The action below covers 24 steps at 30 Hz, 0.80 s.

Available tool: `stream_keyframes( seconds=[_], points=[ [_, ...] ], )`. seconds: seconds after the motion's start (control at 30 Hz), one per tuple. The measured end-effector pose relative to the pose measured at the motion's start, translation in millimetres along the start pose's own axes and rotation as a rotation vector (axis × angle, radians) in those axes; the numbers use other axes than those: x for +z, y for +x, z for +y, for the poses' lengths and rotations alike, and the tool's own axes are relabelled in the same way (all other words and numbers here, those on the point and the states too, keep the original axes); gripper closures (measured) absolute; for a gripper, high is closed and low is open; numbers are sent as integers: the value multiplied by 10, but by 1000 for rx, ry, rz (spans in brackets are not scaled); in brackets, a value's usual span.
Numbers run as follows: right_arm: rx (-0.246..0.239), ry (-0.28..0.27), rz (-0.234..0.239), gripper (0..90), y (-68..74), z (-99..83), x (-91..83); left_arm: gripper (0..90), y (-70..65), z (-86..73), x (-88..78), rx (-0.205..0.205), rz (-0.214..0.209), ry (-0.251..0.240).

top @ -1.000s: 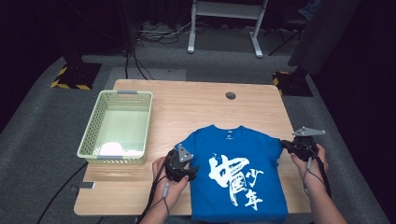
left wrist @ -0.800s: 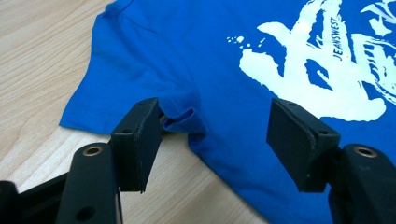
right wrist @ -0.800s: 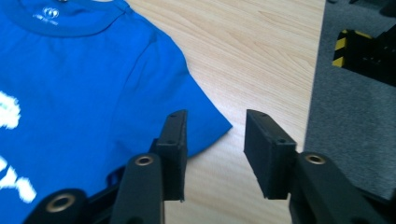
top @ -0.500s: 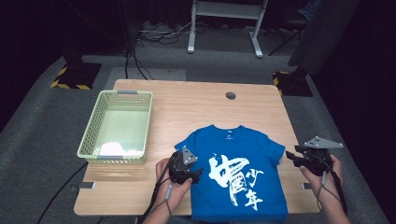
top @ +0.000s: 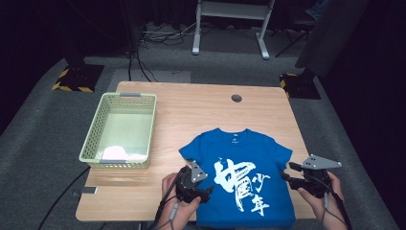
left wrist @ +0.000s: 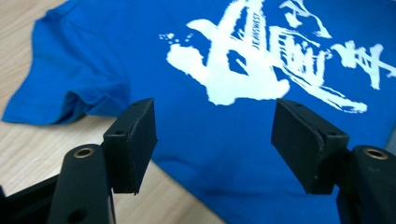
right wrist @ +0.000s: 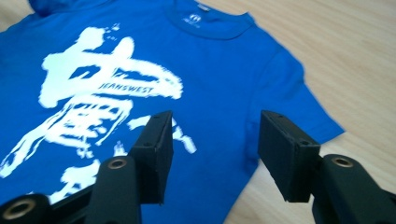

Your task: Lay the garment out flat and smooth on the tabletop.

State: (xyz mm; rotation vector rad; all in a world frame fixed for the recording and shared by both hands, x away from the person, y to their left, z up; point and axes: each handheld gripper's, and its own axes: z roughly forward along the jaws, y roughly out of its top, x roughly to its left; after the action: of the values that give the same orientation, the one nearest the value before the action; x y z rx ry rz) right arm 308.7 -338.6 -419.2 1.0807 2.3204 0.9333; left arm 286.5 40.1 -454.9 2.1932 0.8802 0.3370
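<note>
Left gripper (top: pixel 205 191), jaws wide and empty, hovers at the blue T-shirt (top: pixel 242 179), spread collar-away on the table (top: pixel 201 108); right gripper (top: pixel 287 171), jaws just opened, seemingly empty, flanks the opposite hem-side edge.

floor: grey carpet (top: pixel 43 143) | furniture: wooden table (top: pixel 201 110), white metal frame (top: pixel 230 19) behind | surroundings: dark
</note>
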Motion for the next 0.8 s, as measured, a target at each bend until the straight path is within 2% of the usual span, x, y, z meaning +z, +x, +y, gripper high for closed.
stream_keyframes(
  seconds=[0.13,0.27,0.43,0.57,0.7,0.73,0.8],
  points=[
    [-27,21,9,447,91,-66,30,297,-43,-54,36,7,-1,13],
    [-20,38,45,442,140,-172,113,285,-53,-124,72,6,7,30],
    [-16,70,74,438,149,-296,263,278,-54,-190,162,2,5,52],
    [-18,80,94,438,146,-367,371,277,-60,-192,241,16,1,65],
    [-21,106,112,438,154,-427,495,285,-48,-198,339,-15,-26,108],
    [-28,117,112,430,162,-439,528,281,-49,-203,365,-16,-29,100],
    [-21,84,118,415,165,-452,570,269,-41,-191,388,5,-14,98]
  ],
)
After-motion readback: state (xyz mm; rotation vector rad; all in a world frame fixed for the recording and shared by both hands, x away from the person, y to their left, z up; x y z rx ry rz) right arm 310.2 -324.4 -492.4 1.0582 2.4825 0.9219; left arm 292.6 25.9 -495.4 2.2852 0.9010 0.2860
